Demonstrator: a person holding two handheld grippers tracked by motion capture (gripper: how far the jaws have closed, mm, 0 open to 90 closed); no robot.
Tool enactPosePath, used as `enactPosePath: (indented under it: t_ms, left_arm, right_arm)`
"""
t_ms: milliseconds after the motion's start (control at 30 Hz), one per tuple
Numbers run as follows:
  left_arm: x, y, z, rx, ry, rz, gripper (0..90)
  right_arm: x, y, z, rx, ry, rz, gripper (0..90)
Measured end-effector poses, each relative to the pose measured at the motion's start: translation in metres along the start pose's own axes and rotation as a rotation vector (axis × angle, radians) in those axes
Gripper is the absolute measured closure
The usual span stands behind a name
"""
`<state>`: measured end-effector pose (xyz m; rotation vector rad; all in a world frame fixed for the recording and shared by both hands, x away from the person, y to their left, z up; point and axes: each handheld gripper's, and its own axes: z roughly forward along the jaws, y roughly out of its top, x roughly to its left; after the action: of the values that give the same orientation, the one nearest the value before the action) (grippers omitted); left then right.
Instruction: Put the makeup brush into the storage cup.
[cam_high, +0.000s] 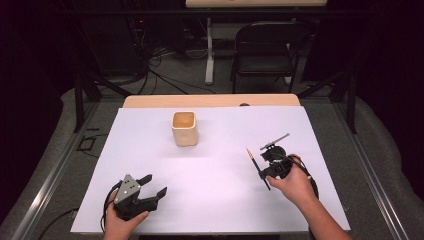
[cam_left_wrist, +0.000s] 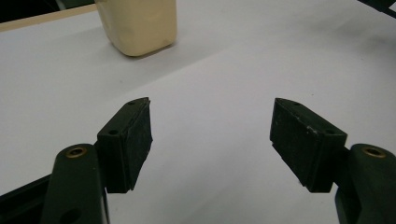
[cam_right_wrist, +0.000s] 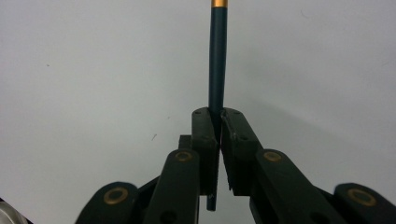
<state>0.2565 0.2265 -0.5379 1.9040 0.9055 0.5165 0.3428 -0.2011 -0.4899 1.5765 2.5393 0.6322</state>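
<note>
dark room | grey floor (cam_high: 40, 165) | folding chair (cam_high: 265, 47) | cables, possibly (cam_high: 165, 75)

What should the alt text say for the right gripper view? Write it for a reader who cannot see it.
The right gripper is shut on a dark teal pencil, which runs straight up from between its black jaws to a gold band at the top edge. Behind it is the plain white table cover.

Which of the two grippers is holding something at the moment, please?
The right gripper: its jaws are clamped on a dark pencil with a gold band. The left gripper has its jaws wide apart over bare paper.
</note>
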Motion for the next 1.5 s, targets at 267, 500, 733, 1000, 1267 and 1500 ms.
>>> enactPosePath:
  t_ms: [267,500,733,1000,1267,1500]
  left_arm:
    - [-0.002,0.000,0.002,0.010,0.000,0.004,29.7]
    - [-0.006,0.003,0.004,0.019,0.002,0.008,29.7]
    - [-0.012,0.010,0.007,0.028,-0.003,0.038,29.7]
    - [-0.016,0.020,0.011,0.025,-0.020,0.038,29.7]
    - [-0.018,0.030,0.013,0.020,-0.023,0.036,29.7]
    - [-0.017,0.038,0.010,0.007,-0.016,0.025,29.7]
  right_arm:
    - [0.004,-0.004,-0.001,-0.064,0.023,-0.033,83.9]
    - [0.007,-0.008,-0.002,-0.125,0.064,-0.032,84.0]
    - [0.009,-0.013,-0.001,-0.163,0.084,-0.046,84.0]
    - [0.012,-0.017,-0.002,-0.211,0.092,-0.072,84.0]
    - [0.018,-0.014,-0.004,-0.248,0.105,-0.094,84.0]
    - [0.022,-0.013,-0.007,-0.297,0.126,-0.098,84.0]
